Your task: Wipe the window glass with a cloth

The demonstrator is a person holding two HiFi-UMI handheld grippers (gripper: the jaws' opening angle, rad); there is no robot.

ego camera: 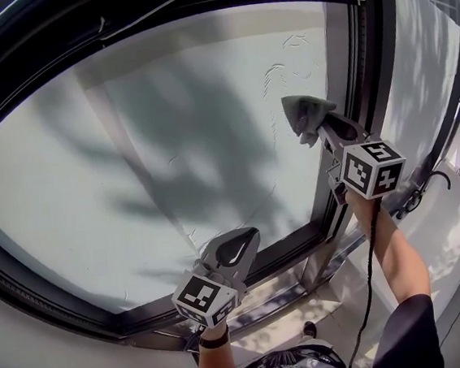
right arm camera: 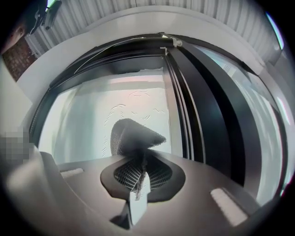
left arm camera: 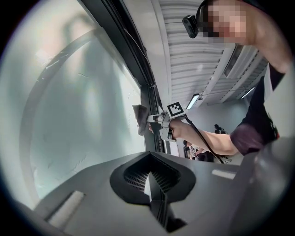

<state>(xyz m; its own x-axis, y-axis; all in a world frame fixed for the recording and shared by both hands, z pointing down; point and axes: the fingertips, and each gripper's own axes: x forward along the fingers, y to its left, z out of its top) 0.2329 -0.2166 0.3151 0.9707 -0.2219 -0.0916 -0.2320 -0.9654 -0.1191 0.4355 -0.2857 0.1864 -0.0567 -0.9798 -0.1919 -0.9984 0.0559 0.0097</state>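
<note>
1. Cloth is bunched in your right hand-held gripper, whose jaws are clamped on one fold of it. It sits high on the right of the glass, just beside the dark frame.
2. Your left hand-held gripper has its jaws together with nothing between them, and it hangs low near the bottom rail.
3. Curved streaks show on the pane just above the cloth, so that patch looks unfinished.
4. Only a narrow pinch holds the cloth. Drag hard across the pane and it could pull free and drop.
5. The loose bulk of the cloth stands ahead of the jaws. Tilt too steeply and the hard jaw tips, not the fabric, could meet the glass and mark it.
6. With the frame this close, a sideways stroke could snag the cloth on its edge.
7. Watch the idle left one, since a careless swing could knock it into the pane.
</note>
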